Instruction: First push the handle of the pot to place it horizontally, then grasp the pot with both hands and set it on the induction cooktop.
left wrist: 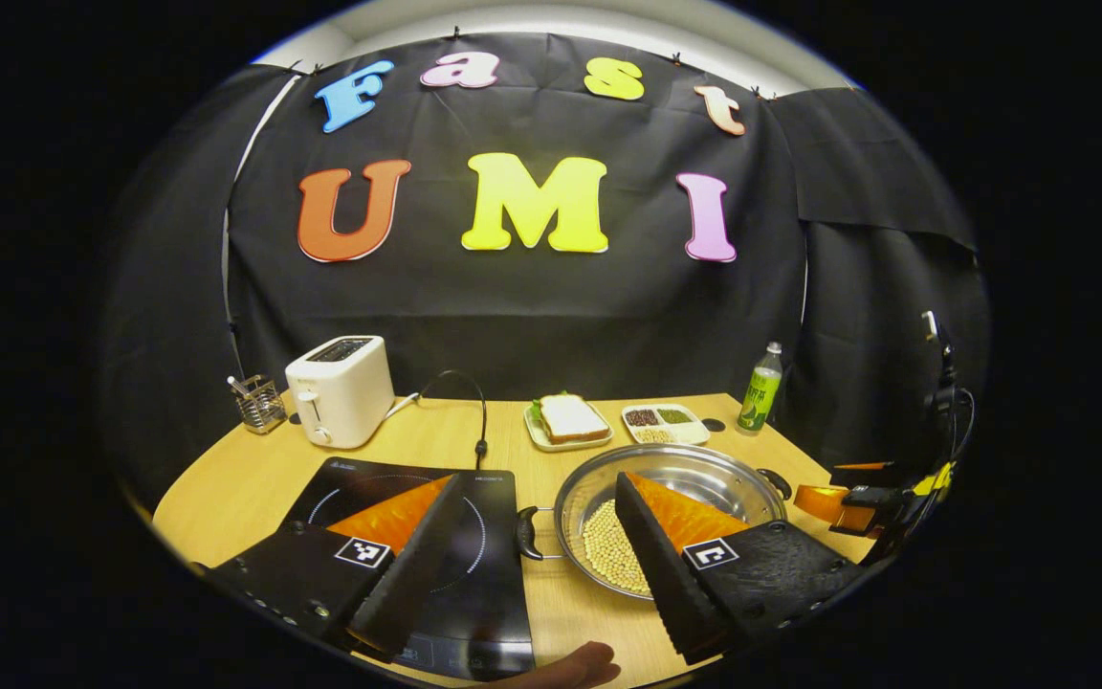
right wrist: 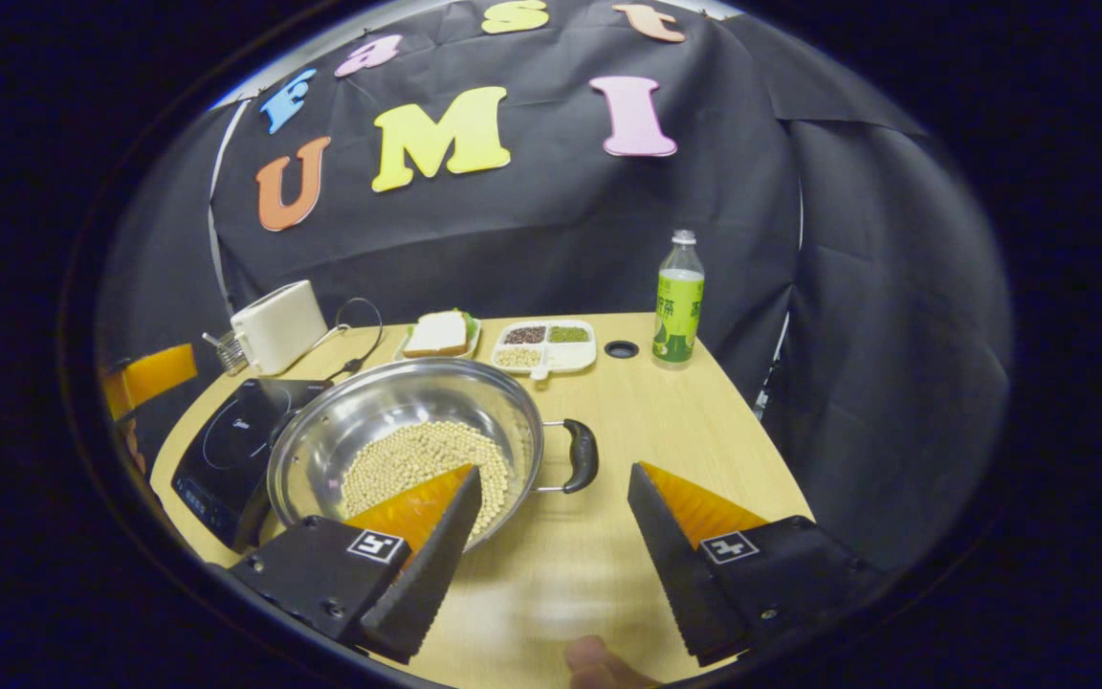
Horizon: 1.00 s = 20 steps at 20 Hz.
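A: Item one, the pot [left wrist: 671,512]. Where do you list it?

B: I log it on the counter [left wrist: 254,483], just to the right of the induction cooktop [left wrist: 417,545] in the left gripper view, not on it. Steel, holding pale beans [right wrist: 422,459]. One black handle [left wrist: 527,533] points at the cooktop; the other handle [right wrist: 580,456] points away from it, so they lie side to side.

A: Item two, the left tongs?

B: My left tongs [left wrist: 537,536] are spread open, gripping nothing. One finger hangs over the cooktop, the other over the pot's bowl, with the near handle in the gap between them.

A: Item three, the right tongs?

B: My right tongs [right wrist: 551,522] are open too, empty. One finger sits over the pot's near rim, the other over bare counter beyond the far handle. In the left gripper view I see them past the pot's right side.

A: Remaining stock?

B: Behind the pot: a toaster [left wrist: 341,388], a sandwich on a plate [left wrist: 568,421], a divided dish of grains [left wrist: 666,423], a green bottle [right wrist: 679,301], and a wire holder [left wrist: 258,402] left of the toaster.
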Each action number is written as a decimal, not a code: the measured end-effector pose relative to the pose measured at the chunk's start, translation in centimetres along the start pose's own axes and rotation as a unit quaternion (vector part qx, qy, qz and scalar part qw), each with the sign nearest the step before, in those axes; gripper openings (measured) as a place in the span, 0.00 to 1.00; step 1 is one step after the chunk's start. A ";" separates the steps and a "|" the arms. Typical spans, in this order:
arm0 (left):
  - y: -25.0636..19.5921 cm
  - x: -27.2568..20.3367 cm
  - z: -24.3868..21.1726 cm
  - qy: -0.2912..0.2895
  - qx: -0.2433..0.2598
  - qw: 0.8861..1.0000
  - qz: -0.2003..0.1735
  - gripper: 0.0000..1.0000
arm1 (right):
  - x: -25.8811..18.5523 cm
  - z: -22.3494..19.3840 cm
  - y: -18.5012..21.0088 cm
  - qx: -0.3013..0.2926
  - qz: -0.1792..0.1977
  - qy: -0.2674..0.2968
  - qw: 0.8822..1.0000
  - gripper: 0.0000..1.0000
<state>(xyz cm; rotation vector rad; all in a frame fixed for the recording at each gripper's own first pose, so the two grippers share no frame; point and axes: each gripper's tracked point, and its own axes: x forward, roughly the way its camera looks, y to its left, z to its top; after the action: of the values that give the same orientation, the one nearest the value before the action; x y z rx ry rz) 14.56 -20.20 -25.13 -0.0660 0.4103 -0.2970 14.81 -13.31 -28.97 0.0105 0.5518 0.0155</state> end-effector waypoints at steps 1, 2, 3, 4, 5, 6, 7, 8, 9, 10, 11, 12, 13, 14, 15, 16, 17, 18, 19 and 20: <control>0.0 0.6 -0.9 0.010 0.003 1.000 0.001 0.95 | 0.3 0.2 0.1 0.000 -0.001 0.001 1.000 0.97; -0.1 1.2 -1.5 0.019 0.006 1.000 0.002 0.95 | 0.7 0.5 0.4 0.000 0.000 0.001 1.000 0.97; -0.2 2.1 -2.1 0.030 0.009 0.999 0.005 0.95 | 1.0 0.6 0.5 -0.001 -0.001 0.003 1.000 0.97; -0.1 2.9 -2.6 0.038 0.012 0.999 0.008 0.95 | 1.6 0.5 0.5 0.000 -0.003 0.008 1.000 0.97; -0.1 3.7 -3.3 0.048 0.015 0.999 0.011 0.95 | 2.1 0.5 0.6 0.005 -0.004 0.013 1.000 0.97; 0.1 4.5 -3.9 0.059 0.015 0.998 0.015 0.95 | 2.6 0.4 0.6 0.015 -0.006 0.020 1.000 0.97; 0.5 5.3 -4.7 0.070 0.015 0.997 0.019 0.96 | 3.1 0.3 0.5 0.022 -0.009 0.025 0.999 0.97; 0.7 6.0 -5.5 0.081 0.017 0.996 0.022 0.95 | 3.6 0.4 0.3 0.025 -0.013 0.026 0.999 0.98; 1.0 6.7 -6.1 0.092 0.017 0.995 0.024 0.95 | 4.3 0.3 0.1 0.023 -0.019 0.029 0.999 0.98; 1.0 7.3 -6.6 0.102 0.017 0.994 0.025 0.96 | 4.9 -0.1 -0.2 0.020 -0.025 0.036 0.999 0.96; 0.9 7.8 -7.2 0.113 0.016 0.993 0.023 0.96 | 5.4 -0.3 -0.3 0.022 -0.027 0.039 0.999 0.97; 1.0 8.1 -7.7 0.119 0.015 0.992 0.024 0.96 | 5.9 -0.6 -0.3 0.026 -0.027 0.042 0.998 0.97; 1.4 8.5 -8.0 0.122 0.012 0.992 0.026 0.95 | 6.3 -0.8 -0.3 0.030 -0.027 0.045 0.998 0.98; 1.7 9.1 -8.1 0.119 0.012 0.992 0.030 0.95 | 6.7 -1.1 -0.4 0.033 -0.028 0.047 0.998 0.97; 1.9 9.4 -8.3 0.123 0.012 0.992 0.030 0.96 | 7.1 -1.1 -0.5 0.034 -0.028 0.047 0.998 0.97; 1.9 9.7 -8.4 0.123 0.006 0.992 0.028 0.95 | 7.4 -1.2 -0.6 0.033 -0.029 0.046 0.998 0.97; 1.8 10.2 -8.4 0.122 0.002 0.992 0.023 0.95 | 7.8 -1.3 -0.7 0.033 -0.027 0.045 0.998 0.97; 1.2 10.6 -8.9 0.130 -0.007 0.991 0.003 0.95 | 8.1 -1.4 -0.6 0.033 -0.023 0.046 0.998 0.97; 0.9 10.6 -9.5 0.138 -0.016 0.990 0.000 0.81 | 8.4 -1.7 -0.7 0.036 -0.022 0.051 0.998 0.97; 1.4 10.8 -9.8 0.141 -0.013 0.990 0.011 0.74 | 8.5 -1.9 -0.6 0.039 -0.018 0.054 0.998 0.97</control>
<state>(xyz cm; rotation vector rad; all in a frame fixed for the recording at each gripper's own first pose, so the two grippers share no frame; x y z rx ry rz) 20.45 -22.09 -38.39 -0.0456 0.6961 -0.2804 21.07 -13.74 -35.03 0.0757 0.6606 -0.0401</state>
